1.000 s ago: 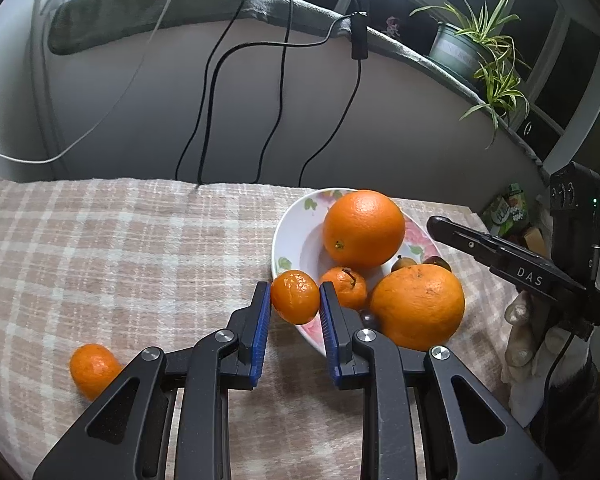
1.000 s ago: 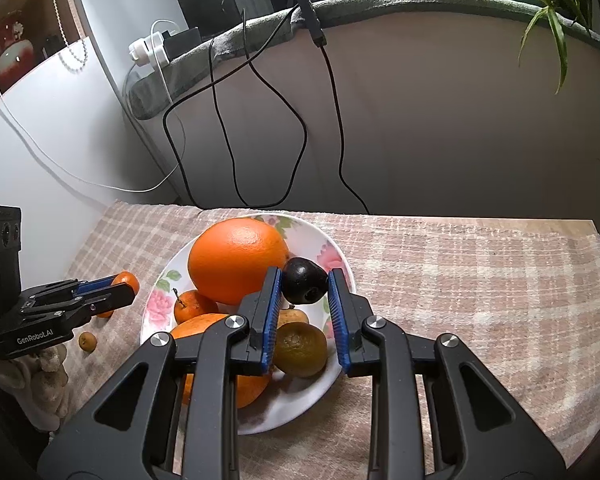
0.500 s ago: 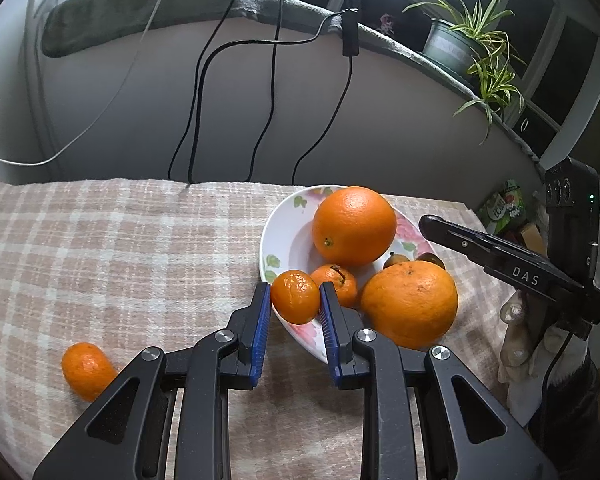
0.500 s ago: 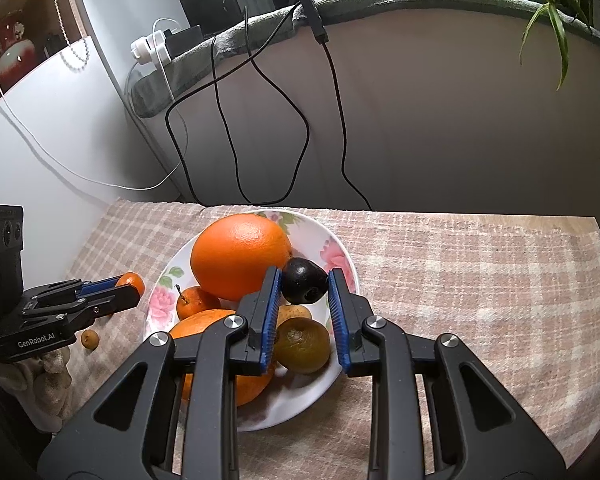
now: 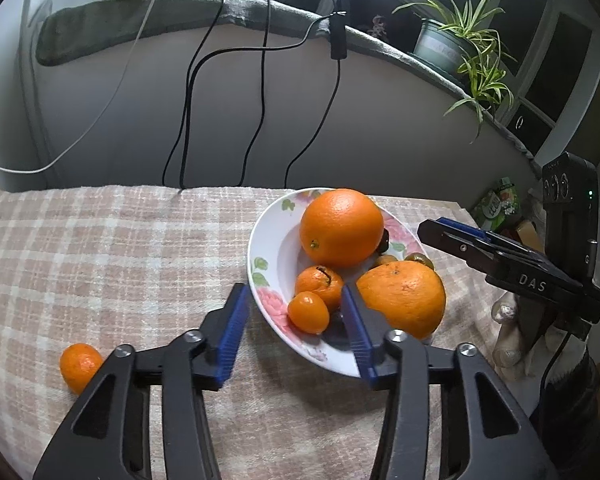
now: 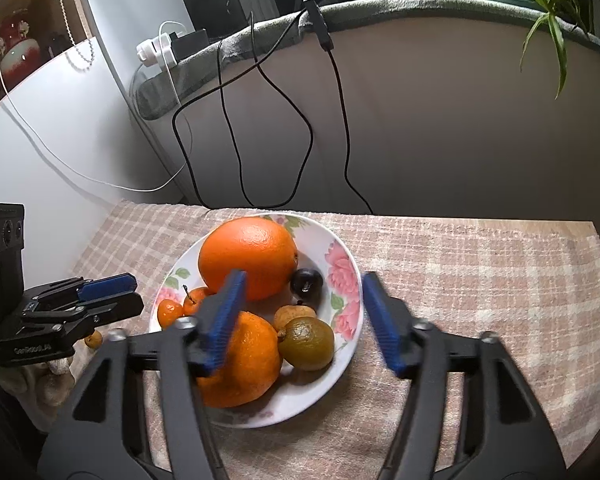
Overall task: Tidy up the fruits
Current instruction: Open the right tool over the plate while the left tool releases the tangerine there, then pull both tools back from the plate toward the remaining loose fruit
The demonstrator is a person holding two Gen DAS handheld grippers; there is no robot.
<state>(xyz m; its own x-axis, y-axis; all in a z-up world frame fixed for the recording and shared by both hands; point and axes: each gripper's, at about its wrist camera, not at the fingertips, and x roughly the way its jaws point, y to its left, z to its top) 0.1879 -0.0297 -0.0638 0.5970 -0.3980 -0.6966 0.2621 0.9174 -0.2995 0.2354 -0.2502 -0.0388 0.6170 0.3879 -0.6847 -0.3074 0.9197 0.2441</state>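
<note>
Left wrist view: left gripper (image 5: 292, 320) jaws opening, small mandarin (image 5: 309, 313) loose between them on the plate (image 5: 266, 248). Right gripper (image 6: 300, 320) jaws opening above a dark plum (image 6: 307, 284). Best withdraw both straight back, avoiding nudging fruit.

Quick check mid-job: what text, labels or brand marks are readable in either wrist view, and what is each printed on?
"DAS": white letters on the side of the right gripper, seen in the left wrist view.
Light lettering on the side of the left gripper, seen in the right wrist view: too blurred to read.
Green packet by the wall: print too small to read.
Flowered plate: pictures only, no words.
</note>
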